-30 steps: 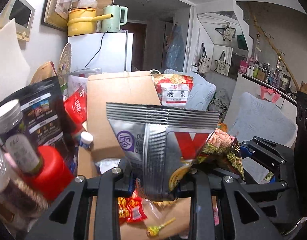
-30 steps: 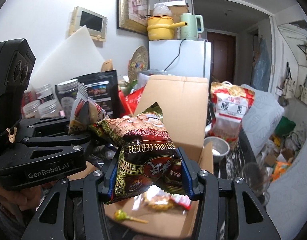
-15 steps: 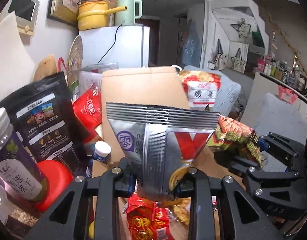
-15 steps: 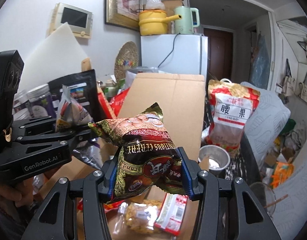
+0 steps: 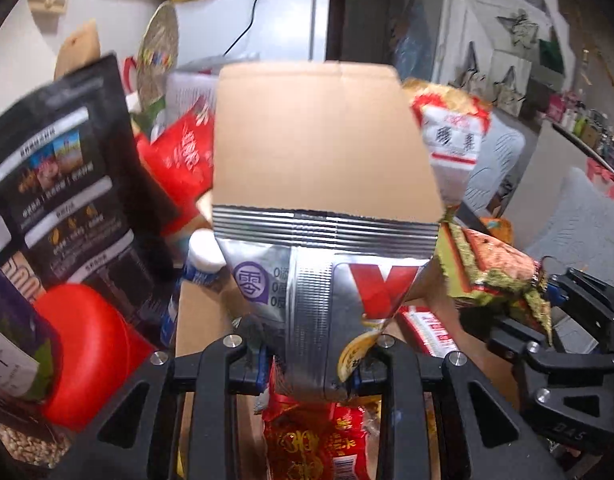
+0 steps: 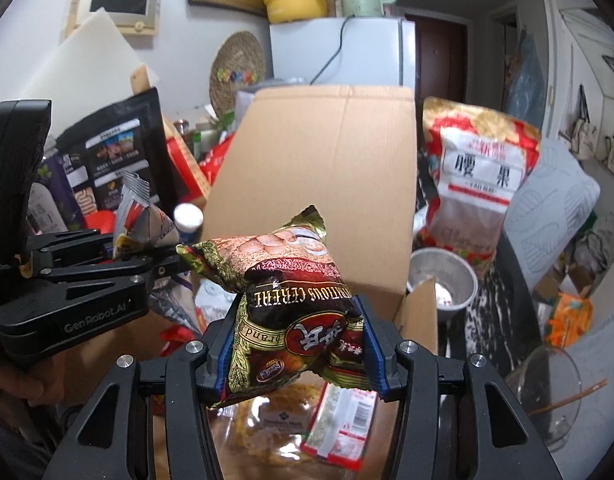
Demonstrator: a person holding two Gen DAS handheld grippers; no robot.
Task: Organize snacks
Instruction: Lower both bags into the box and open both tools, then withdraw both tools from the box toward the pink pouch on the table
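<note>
My left gripper [image 5: 309, 368] is shut on a silver snack packet [image 5: 323, 280] with a red mark, held over the open cardboard box [image 5: 319, 136]. My right gripper [image 6: 295, 356] is shut on a brown-and-gold cereal packet [image 6: 291, 312], held over the same box [image 6: 327, 168]. The left gripper [image 6: 87, 276] with the silver packet [image 6: 141, 222] shows at left in the right wrist view. The right gripper [image 5: 547, 344] with the cereal packet [image 5: 495, 272] shows at right in the left wrist view. Several snack packs lie in the box below, among them a red one [image 5: 319, 440] and a white-red one [image 6: 339, 424].
A black pouch [image 5: 67, 184], a red-lidded jar [image 5: 87, 352] and a small white-capped bottle [image 5: 203, 264] stand left of the box. A large cashew bag [image 6: 479, 176] and a metal bowl [image 6: 443, 284] are to its right. A glass bowl [image 6: 547, 392] sits at right front.
Both grippers have moved forward and lower over the box with their packets still held. More of the snacks inside the box now shows beneath them.
</note>
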